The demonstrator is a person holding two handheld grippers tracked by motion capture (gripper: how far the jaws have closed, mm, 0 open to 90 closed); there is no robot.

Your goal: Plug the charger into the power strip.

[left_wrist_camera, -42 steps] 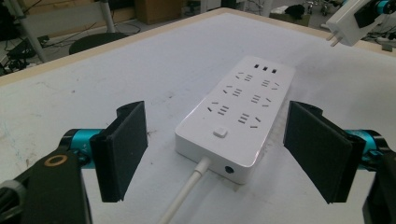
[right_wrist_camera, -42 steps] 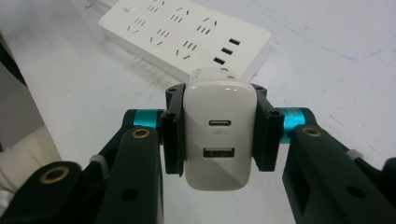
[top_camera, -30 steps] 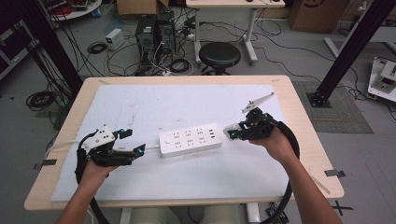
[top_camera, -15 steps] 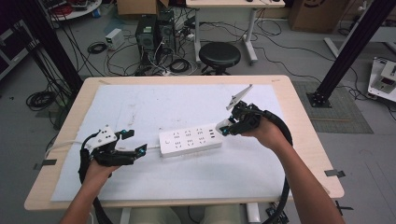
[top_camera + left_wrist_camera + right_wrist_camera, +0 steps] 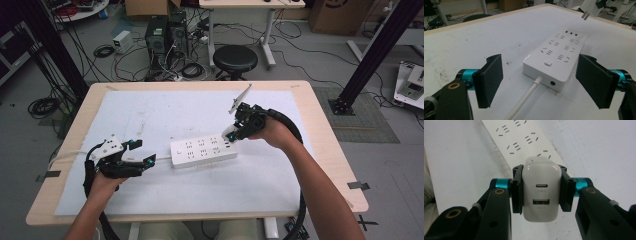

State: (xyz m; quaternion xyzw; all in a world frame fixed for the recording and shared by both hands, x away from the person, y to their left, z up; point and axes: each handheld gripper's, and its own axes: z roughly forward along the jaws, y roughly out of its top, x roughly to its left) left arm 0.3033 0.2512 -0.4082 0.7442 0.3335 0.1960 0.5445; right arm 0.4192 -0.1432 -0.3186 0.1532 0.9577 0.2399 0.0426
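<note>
Charger (image 5: 540, 188) clamped in my right gripper (image 5: 540, 192), I am lining its prongs over the power strip (image 5: 202, 151) sockets while my left gripper (image 5: 544, 82) is waiting released near the cord end.

A light wooden rectangular counter (image 5: 320, 107) carries a large white sheet (image 5: 165, 112) covering most of its top. A white plastic power strip (image 5: 202, 150) lies flat near the sheet's middle.
</note>
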